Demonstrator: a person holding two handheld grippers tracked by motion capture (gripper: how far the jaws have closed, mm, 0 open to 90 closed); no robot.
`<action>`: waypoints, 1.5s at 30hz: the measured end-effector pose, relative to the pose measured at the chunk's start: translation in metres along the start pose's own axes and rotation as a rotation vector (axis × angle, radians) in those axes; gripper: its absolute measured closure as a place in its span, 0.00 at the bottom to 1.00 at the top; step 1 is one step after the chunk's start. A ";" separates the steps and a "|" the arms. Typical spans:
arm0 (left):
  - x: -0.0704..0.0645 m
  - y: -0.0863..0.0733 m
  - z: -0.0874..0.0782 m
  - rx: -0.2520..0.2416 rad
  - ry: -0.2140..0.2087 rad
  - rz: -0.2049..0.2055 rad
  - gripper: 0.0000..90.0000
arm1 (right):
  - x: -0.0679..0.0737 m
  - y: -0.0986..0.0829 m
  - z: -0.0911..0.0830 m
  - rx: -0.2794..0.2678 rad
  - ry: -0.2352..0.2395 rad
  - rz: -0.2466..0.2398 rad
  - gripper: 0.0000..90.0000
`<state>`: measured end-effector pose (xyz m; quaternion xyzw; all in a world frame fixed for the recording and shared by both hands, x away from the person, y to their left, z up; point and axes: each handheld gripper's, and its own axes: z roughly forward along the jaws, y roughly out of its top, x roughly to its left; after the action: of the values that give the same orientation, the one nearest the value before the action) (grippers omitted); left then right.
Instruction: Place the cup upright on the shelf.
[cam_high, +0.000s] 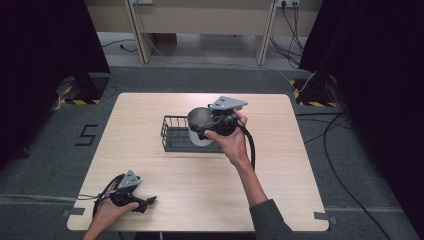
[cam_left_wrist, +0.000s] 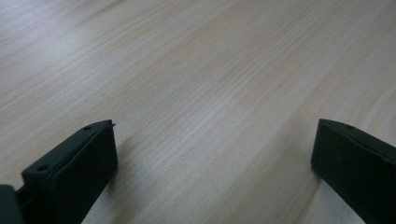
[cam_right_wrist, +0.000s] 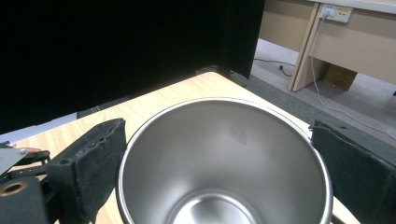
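A steel cup (cam_right_wrist: 224, 154) with a wide mouth sits between the black jaws of my right gripper (cam_right_wrist: 219, 158), which press on its sides just under the rim. In the high view the right gripper (cam_high: 207, 127) holds this cup (cam_high: 200, 120) tilted over the right end of a black wire basket (cam_high: 172, 136) at the table's middle. My left gripper (cam_high: 146, 202) rests near the front left corner of the table, held by a hand. Its jaws stand wide apart over bare wood, and nothing lies between them at the left gripper (cam_left_wrist: 212, 154).
The light wooden table (cam_high: 200, 185) has bare wood in front of the basket. Black curtains hang at both sides. Cables run over the grey floor at the right (cam_high: 340, 150), and a desk frame (cam_high: 200, 25) stands beyond the far edge.
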<state>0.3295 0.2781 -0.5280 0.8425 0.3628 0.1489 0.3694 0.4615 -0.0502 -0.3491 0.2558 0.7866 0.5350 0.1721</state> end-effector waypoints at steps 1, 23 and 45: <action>0.000 0.000 0.000 0.000 0.000 0.000 0.00 | -0.003 0.003 0.004 -0.001 -0.001 -0.003 0.07; 0.000 0.000 0.000 0.000 -0.001 0.002 0.00 | -0.025 0.012 0.043 0.035 -0.015 0.013 0.07; 0.000 0.000 0.000 0.000 -0.001 0.003 0.00 | -0.033 0.000 0.073 0.092 -0.015 0.024 0.07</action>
<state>0.3295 0.2781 -0.5280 0.8431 0.3612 0.1489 0.3696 0.5278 -0.0143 -0.3762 0.2768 0.8060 0.4982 0.1595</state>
